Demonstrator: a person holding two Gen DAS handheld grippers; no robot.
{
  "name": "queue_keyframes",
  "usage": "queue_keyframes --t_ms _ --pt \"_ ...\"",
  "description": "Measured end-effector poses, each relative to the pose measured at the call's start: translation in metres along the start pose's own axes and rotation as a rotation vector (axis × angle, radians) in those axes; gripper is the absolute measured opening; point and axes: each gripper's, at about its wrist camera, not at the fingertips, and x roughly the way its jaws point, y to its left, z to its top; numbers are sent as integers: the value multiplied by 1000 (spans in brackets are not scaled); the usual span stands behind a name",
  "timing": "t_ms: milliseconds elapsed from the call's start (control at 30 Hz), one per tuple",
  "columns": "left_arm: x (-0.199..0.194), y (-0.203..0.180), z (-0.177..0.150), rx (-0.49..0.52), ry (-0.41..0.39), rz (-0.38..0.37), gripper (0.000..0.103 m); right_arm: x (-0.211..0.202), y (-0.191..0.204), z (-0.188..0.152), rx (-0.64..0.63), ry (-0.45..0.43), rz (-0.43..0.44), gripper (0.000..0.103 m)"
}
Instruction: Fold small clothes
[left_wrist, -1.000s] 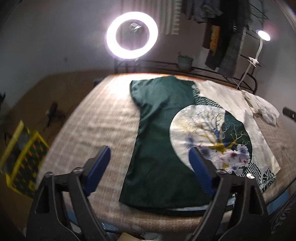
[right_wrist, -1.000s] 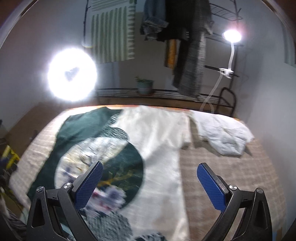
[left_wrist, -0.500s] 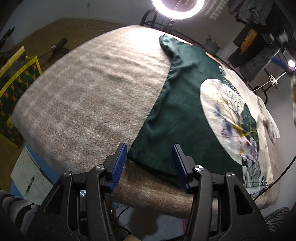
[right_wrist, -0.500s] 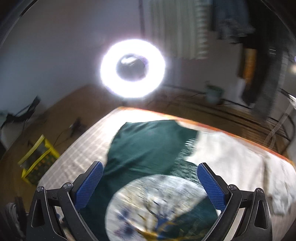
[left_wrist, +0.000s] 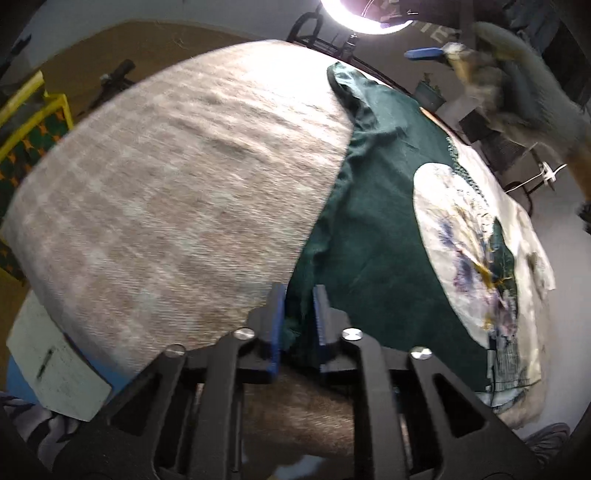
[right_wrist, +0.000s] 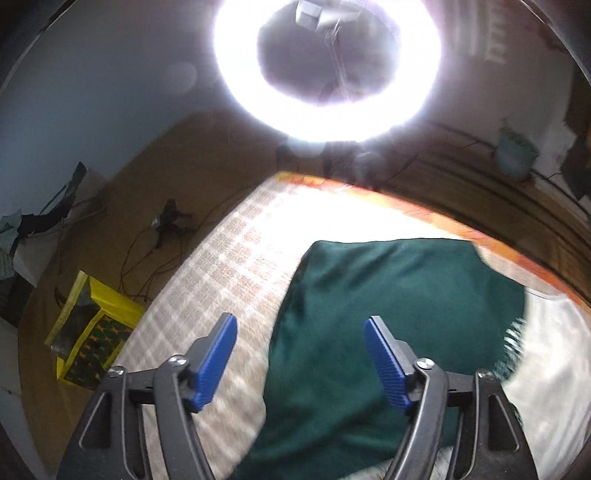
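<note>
Across the checked blanket (left_wrist: 177, 192) covering the counter lay the shirt (left_wrist: 373, 229), spread flat, its dark green half toward the bare blanket and its cream half with the round printed tree beyond. Its long axis ran away from us in the left wrist view, from the hem at the near edge of the counter up to the sleeve near the ring light (right_wrist: 328, 70). We had the left tongs (left_wrist: 298, 317) at the near green corner of the hem; their jaws were closing, and green cloth was bunched between the blue pads (left_wrist: 276, 321), so we judged that corner pinched.

Our right tongs (right_wrist: 301, 354) hung over the far end of the same green side, with the sleeve and shoulder edge lying just ahead of and below the blue pads. Their jaws were closing too, yet stood well apart, and no cloth sat between them. In the left wrist view those right tongs showed as a blurred shape high up near the light, with our sleeve (left_wrist: 524, 96) behind them.

Both tongs thus lined up along the shirt's green long edge, left at the hem, right at the shoulder. We reckoned the coming move turned on this: the right hand was the nearer to the sleeve end and had to come down onto that edge before the green side could be carried over toward the cream side.

Beyond the counter stood a yellow bag (right_wrist: 92, 332) on the floor and a potted plant (right_wrist: 515, 155) on a rack.
</note>
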Motion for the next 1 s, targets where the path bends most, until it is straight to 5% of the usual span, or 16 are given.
queue_keyframes --t_ms 300,500,700,833,1000 --pt "2 -2 1 -31 24 -81 1 105 18 29 -61 123 -60 56" --pt "2 -1 3 -43 22 -93 0 139 21 35 -114 167 -123 48" --pt "0 0 2 -37 12 -93 0 153 17 32 -151 205 -179 30" --pt "-4 1 2 -37 0 -101 0 149 13 32 -162 195 -206 3" --pt "-15 -4 2 -21 -29 -119 0 124 -1 36 -111 144 -175 0"
